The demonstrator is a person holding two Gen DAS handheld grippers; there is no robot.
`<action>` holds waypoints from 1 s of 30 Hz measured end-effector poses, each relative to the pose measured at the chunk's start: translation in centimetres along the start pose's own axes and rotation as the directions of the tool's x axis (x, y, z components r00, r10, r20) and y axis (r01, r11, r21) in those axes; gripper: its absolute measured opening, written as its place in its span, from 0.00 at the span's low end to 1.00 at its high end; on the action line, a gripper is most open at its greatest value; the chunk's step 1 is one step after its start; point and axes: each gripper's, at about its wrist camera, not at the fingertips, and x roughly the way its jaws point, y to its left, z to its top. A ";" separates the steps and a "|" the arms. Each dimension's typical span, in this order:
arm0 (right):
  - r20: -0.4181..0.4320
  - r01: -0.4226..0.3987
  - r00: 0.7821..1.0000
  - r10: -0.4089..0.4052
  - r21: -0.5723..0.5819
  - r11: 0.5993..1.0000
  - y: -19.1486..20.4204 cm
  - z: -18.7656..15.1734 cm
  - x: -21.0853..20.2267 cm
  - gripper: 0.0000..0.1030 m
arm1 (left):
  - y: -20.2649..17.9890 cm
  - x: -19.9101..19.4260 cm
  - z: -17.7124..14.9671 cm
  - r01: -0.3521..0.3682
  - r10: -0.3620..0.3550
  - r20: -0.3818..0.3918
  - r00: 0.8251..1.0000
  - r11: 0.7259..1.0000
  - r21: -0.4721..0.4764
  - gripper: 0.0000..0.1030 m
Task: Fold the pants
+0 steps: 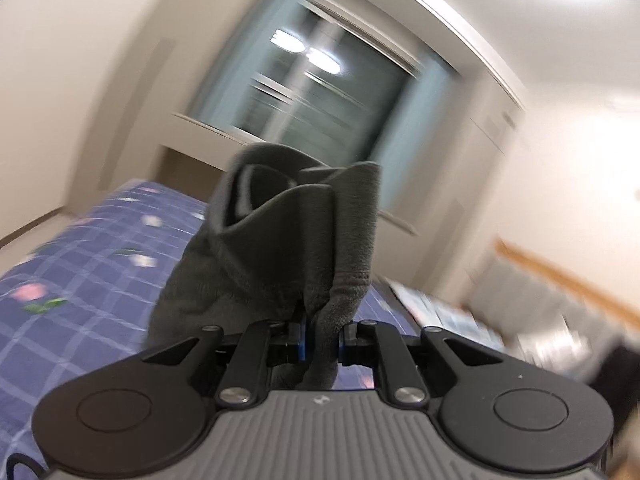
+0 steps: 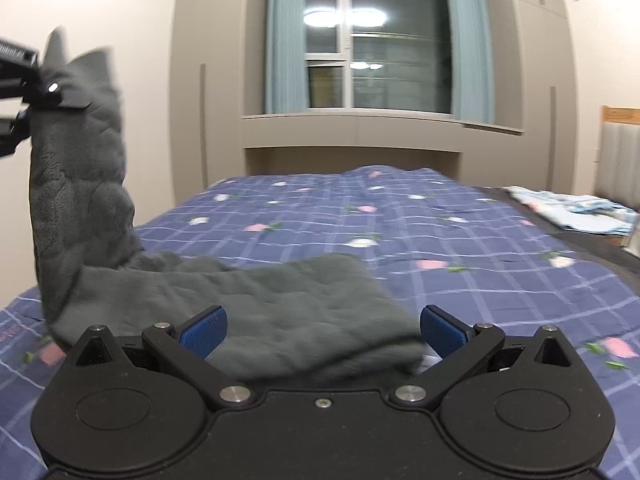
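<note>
Grey fleece pants are clamped at one end by the left gripper; the wide-open, empty right gripper should be closed on the 12 o'clock hem so the fold is carried over squarely on the blue checked quilt.

**Grey fleece on a blue checked bed**

The pants are plain dark grey, a fuzzy fleece with no print. The bedspread under them is deep blue, crossed by a grid of thin pale-blue and white lines, and dotted with small pink and white flowers on green leaves. At the bedspread's far right corner lies a heap of cloth in light blue and white. Beyond the bed, the curtains beside the window are pale grey-blue, the cabinets beige. The right hand-held gripper is black with blue pads; the left hand-held gripper is black over a ribbed grey body.
</note>
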 end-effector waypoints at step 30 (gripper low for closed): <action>-0.059 0.113 0.992 -0.108 0.097 0.989 -5.9 -2.6 -2.5 1.00 | -4.3 7.1 -4.3 -0.005 0.030 -0.417 0.908 0.998 0.060 0.99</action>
